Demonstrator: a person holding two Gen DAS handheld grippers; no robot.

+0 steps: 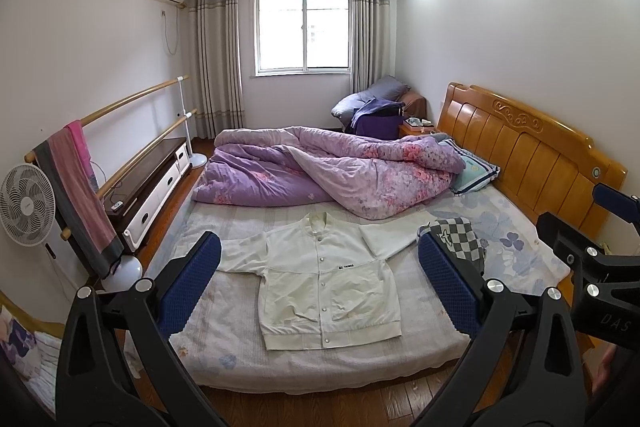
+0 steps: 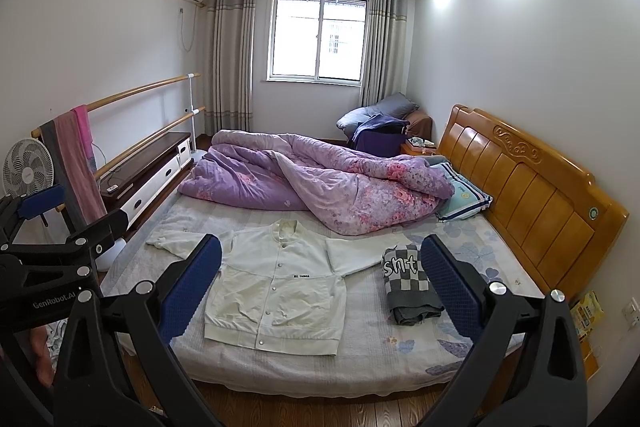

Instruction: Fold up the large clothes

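A white button-up jacket [image 1: 324, 283] lies spread flat, front up, on the bed [image 1: 224, 351], sleeves out to both sides. It also shows in the right wrist view [image 2: 276, 291]. A folded grey-and-white checkered garment [image 2: 408, 279] lies to its right, also in the left wrist view [image 1: 460, 235]. My left gripper [image 1: 320, 283] is open and empty, held above the bed's near edge in front of the jacket. My right gripper [image 2: 320, 287] is open and empty, held beside it to the right, also above the near edge.
A rumpled purple floral quilt [image 1: 320, 167] fills the far half of the bed. A pillow [image 1: 476, 167] lies by the wooden headboard [image 1: 532, 151]. A rail with hanging towels [image 1: 76, 195], a fan [image 1: 24, 203] and a low cabinet [image 1: 156, 179] stand left. Wood floor [image 2: 320, 407] lies below.
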